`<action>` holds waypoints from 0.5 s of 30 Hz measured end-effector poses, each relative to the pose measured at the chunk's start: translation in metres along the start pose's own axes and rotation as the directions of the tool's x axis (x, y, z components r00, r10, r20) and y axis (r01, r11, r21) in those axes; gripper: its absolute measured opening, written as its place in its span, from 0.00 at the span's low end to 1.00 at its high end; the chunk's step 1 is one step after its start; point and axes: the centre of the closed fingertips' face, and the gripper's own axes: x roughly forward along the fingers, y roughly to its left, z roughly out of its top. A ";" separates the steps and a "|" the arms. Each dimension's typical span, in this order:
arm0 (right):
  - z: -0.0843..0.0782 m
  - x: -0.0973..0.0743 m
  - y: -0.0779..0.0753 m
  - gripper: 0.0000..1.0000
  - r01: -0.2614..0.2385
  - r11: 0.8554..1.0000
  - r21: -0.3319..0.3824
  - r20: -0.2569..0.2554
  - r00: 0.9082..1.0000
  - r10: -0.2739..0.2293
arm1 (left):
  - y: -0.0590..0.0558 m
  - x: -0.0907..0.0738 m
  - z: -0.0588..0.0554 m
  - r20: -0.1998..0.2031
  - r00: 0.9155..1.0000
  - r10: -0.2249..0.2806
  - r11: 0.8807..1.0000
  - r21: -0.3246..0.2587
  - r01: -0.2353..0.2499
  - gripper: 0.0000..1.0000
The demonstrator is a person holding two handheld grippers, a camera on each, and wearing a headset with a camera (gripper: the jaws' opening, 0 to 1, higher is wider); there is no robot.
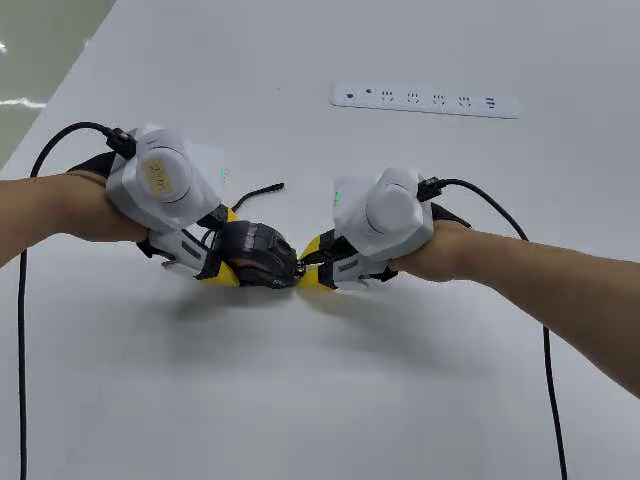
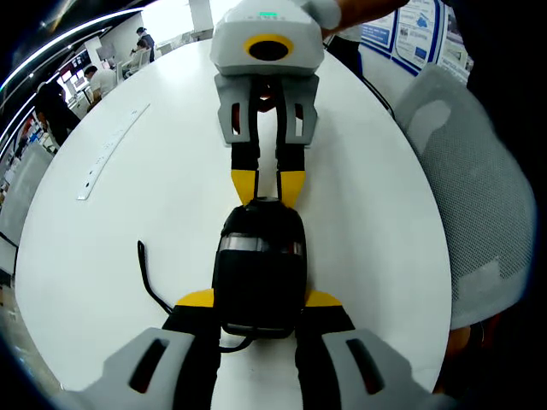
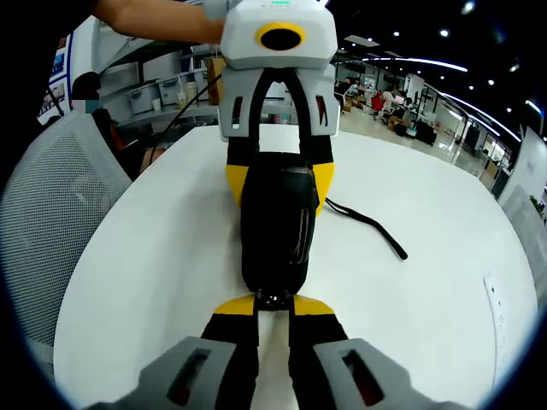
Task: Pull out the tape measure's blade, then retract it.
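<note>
Head view: over the bench [image 1: 300, 400], the tape measure [image 1: 255, 255] lies lengthwise between the left hand-held gripper [image 1: 222, 250] and the right hand-held gripper [image 1: 308, 265].
Left gripper view: the jaws clamp its case.
Right gripper view: the jaws pinch the blade hook [image 3: 273, 300], directly ahead, blade not yet drawn.

Your black, rounded plastic tape measure [image 1: 255, 255] is at the centre of the head view, over the white round table [image 1: 400, 400]; you cannot tell whether it touches the top. It sits between the jaws of your left gripper [image 1: 222, 250], which reaches in from the left. Your right gripper [image 1: 308, 264] faces it from the right, tips pinched together at the case's right end. The thin black wrist strap [image 1: 262, 190] trails just above the case. The long white power strip [image 1: 425, 99] lies well apart, upper right. In the left gripper view, a grey mesh chair [image 2: 479, 196] stands at the right, beyond the table's edge.
</note>
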 end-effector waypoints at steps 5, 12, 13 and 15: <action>0.001 -0.001 0.000 0.11 -0.001 1.000 -0.004 -0.002 1.000 0.001 | 0.000 -0.001 0.000 0.000 1.000 0.000 1.000 -0.004 0.000 0.28; 0.001 -0.002 0.001 0.11 0.001 1.000 -0.007 -0.005 1.000 -0.001 | -0.001 -0.001 0.001 -0.001 1.000 -0.001 1.000 -0.004 0.001 0.28; 0.001 -0.002 0.001 0.11 0.000 1.000 -0.008 -0.005 1.000 0.000 | -0.001 -0.001 0.001 -0.001 1.000 -0.001 1.000 -0.004 0.001 0.28; 0.001 -0.002 0.001 0.11 0.001 1.000 -0.008 -0.005 1.000 -0.001 | -0.001 -0.001 0.001 -0.001 1.000 -0.001 1.000 -0.004 0.001 0.28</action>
